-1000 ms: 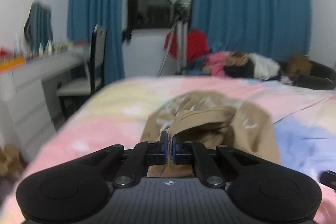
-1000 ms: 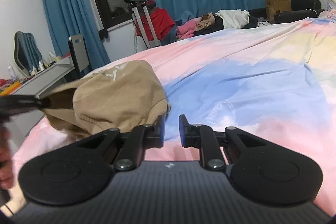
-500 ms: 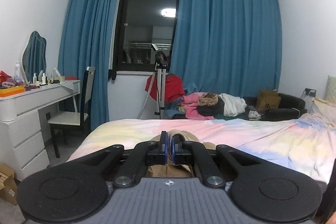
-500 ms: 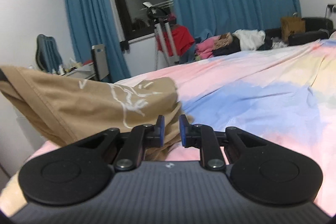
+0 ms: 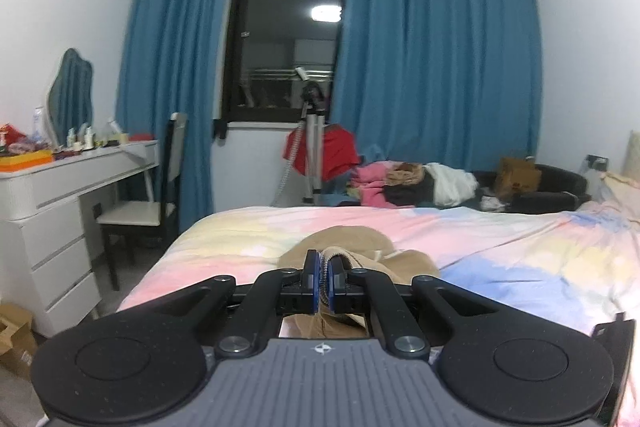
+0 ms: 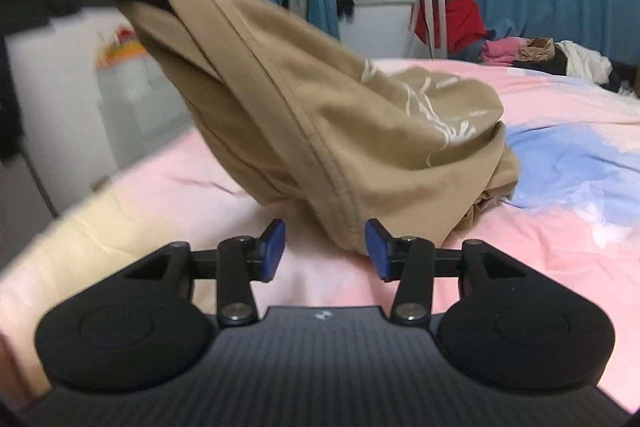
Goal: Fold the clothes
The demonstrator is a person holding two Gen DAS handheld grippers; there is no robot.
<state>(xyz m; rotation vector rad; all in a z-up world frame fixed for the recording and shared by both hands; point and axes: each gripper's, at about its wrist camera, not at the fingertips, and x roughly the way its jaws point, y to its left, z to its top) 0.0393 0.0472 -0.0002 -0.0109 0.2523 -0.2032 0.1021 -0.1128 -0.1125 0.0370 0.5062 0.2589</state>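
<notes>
A tan garment (image 6: 320, 115) with a white print hung stretched across the near end of a pastel bedspread (image 6: 560, 235), one gathered edge lifted high at the left and the bulk slumped on the bed to the right. Its long axis ran from that raised corner at upper left down to the crumpled heap at right, seams following the same slope. The left gripper (image 5: 323, 281) was clamped on a fold of the cloth, while the right gripper (image 6: 325, 251) had its jaws opening, a hem hanging just between them but no pad pressing it. A clean second grasp probably called for taking that lower hem squarely, then drawing both corners apart to flatten the fabric before any fold.
</notes>
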